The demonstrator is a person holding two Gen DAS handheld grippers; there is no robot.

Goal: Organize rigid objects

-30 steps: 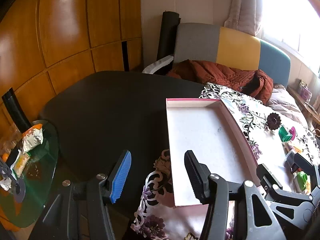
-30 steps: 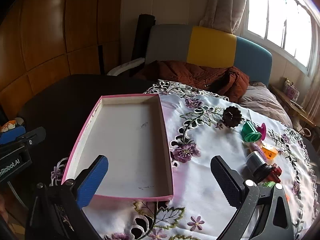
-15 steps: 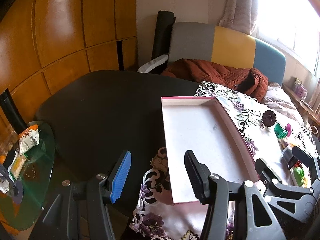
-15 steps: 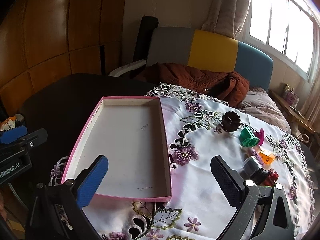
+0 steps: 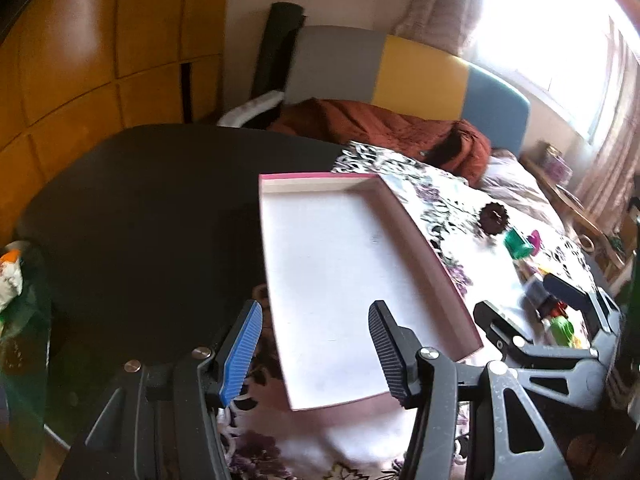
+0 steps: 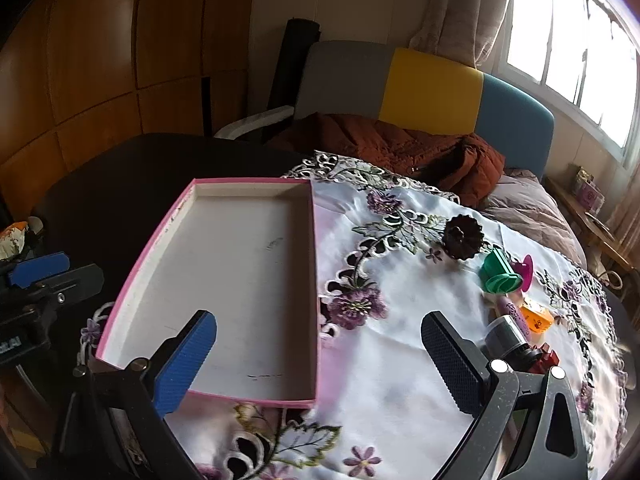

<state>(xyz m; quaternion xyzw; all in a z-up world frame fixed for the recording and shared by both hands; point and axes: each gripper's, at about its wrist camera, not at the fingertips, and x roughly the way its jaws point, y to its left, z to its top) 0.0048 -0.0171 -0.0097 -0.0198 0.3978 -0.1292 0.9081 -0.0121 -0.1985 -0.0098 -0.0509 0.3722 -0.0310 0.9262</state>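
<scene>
Right wrist view: the right gripper is spread wide, its blue finger low on the left and its black finger low on the right, with nothing held between them. It hangs above the near edge of the embroidered tablecloth. The pink-rimmed tray lies flat on the cloth, its near right corner falling between the two fingers and its white floor bare. The loose items lie to the right of the tray, well apart from it. Nearest the black finger is a grey cylinder, just beside that finger's outer side, with a small red piece touching or almost touching it. Further back sit an orange block, a purple stick, a green cup with a magenta disc against it, and a dark fluted mould. The left gripper shows at the left margin, beyond the tray's left wall.

Left wrist view: the left gripper is likewise well open and grips nothing. The tray lies directly ahead, its near end between the fingers, partly overhanging the cloth onto the dark table. The right gripper stands to the right of the tray, over the blurred small items; the green cup and dark mould are discernible beyond it.
</scene>
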